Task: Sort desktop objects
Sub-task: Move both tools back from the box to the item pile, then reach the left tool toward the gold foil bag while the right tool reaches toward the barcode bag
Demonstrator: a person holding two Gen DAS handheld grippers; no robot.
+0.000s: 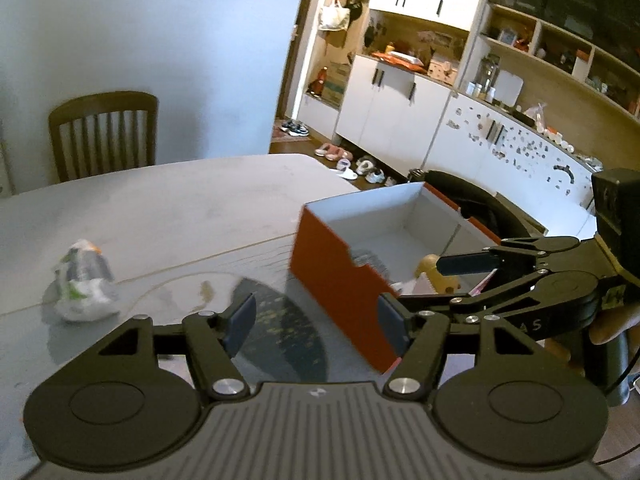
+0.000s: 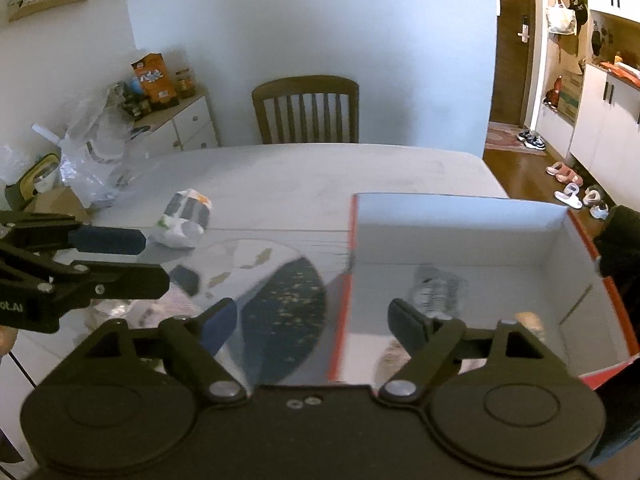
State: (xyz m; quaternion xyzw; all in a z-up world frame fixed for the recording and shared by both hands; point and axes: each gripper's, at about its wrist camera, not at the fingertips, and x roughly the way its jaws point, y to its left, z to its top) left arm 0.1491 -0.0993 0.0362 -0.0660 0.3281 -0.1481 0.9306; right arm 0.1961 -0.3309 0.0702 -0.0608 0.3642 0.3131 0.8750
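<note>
An orange box with a white inside (image 1: 340, 276) (image 2: 460, 232) stands on the table's right side. It holds a grey patterned item (image 2: 436, 288) and a tan toy (image 1: 434, 274). A crumpled white packet (image 1: 84, 280) (image 2: 182, 218) lies on the table to the left. My left gripper (image 1: 316, 316) is open and empty above the table, beside the box's near corner. My right gripper (image 2: 312, 320) is open and empty over the box's left wall; in the left wrist view it (image 1: 440, 280) reaches over the box from the right.
A dark round mat (image 2: 280, 304) lies under a glass top in front of the box. A wooden chair (image 2: 306, 110) stands at the table's far side. Plastic bags and clutter (image 2: 92, 148) sit at the far left. Cabinets and shoes (image 1: 400, 120) line the right.
</note>
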